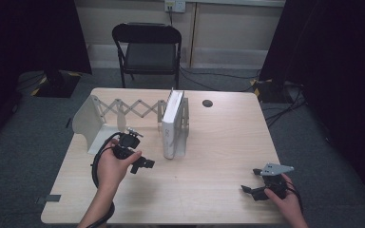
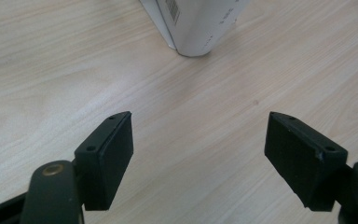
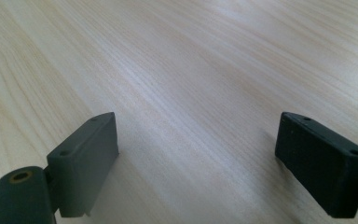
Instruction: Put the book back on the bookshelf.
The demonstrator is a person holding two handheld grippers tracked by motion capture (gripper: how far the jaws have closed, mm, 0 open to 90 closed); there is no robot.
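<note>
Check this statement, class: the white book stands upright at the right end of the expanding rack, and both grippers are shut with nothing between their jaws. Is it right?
One detail is wrong. The left gripper and right gripper are open, jaws wide apart over bare table, as each gripper view shows. The white book does stand upright at the rack's right end.

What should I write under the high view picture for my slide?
Two open grippers hover over a wooden table near an upright white book.

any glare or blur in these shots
High view: sharp at the table, dark at both side edges. Left gripper view: the white book is slightly soft, pale sheen on the wood. Right gripper view: bright glare on the far tabletop, near jaws soft.
</note>
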